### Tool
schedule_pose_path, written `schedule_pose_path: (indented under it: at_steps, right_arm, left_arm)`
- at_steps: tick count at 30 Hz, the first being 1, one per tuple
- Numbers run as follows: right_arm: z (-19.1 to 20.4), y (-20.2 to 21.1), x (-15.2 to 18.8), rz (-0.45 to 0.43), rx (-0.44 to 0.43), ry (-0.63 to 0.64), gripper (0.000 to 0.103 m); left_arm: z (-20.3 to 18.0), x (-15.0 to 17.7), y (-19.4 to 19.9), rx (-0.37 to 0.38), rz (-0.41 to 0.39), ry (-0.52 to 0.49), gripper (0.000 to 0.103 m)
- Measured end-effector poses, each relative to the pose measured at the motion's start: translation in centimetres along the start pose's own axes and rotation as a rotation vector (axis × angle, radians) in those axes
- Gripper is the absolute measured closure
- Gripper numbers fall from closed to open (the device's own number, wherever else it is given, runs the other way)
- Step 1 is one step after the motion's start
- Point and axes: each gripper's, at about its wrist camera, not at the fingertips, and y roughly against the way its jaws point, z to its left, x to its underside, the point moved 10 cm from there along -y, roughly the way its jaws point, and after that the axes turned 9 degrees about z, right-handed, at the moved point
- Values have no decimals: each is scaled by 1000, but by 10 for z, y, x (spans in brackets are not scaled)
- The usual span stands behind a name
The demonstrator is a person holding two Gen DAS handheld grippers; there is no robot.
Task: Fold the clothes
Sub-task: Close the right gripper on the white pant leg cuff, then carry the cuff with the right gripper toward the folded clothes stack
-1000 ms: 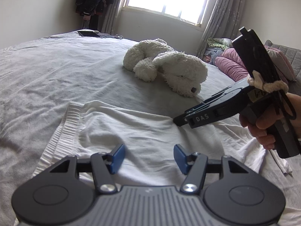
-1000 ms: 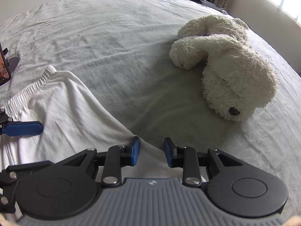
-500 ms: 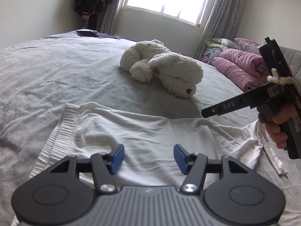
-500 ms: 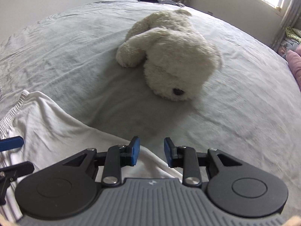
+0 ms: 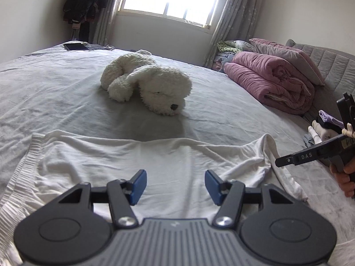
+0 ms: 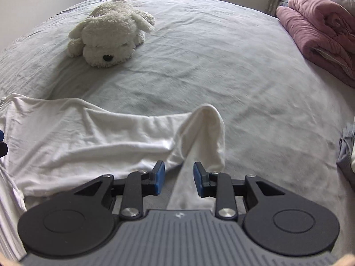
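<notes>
A white garment (image 5: 142,161) lies spread flat on the grey bed sheet (image 5: 55,93), its ribbed hem (image 5: 20,177) at the left. My left gripper (image 5: 175,186) hovers open over the garment's near middle, nothing between its blue pads. My right gripper (image 6: 179,177) is open above the garment's right end (image 6: 208,128), where a folded corner stands up; a white strip of cloth runs beneath the gap, and the pads are apart from it. In the left wrist view the right gripper (image 5: 288,160) comes in from the right edge, held by a hand (image 5: 346,177).
A white plush dog (image 5: 153,88) lies on the bed beyond the garment. A rolled pink quilt (image 5: 273,84) and a pillow (image 5: 286,55) sit at the right by the headboard. Small clothes (image 5: 326,128) are piled at the right edge. A dark tablet (image 5: 74,46) lies far back.
My right gripper has swept to the right, from over the garment's middle to its right end, and rolled. My left gripper has drawn back and up a little. The garment lies as before.
</notes>
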Motion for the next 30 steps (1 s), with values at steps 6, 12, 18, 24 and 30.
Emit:
schedule_pose_path:
  at_steps: [6, 12, 18, 24, 30]
  right_arm:
    - [-17, -7, 35, 53, -30, -37, 72]
    - [-20, -4, 42, 58, -51, -8, 100]
    - [-51, 7, 32, 34, 115, 67, 101]
    - [-103, 16, 4, -47, 401, 148, 101]
    - [-142, 16, -20, -177, 519, 127, 101]
  left_arm:
    - [-41, 10, -7, 28, 41, -90, 44]
    - [-69, 19, -18, 63, 79, -125, 44]
    - [-88, 24, -31, 86, 104, -149, 44]
    - [-97, 35, -44, 87, 137, -190, 44]
    - [-103, 34, -46, 76, 135, -226, 44]
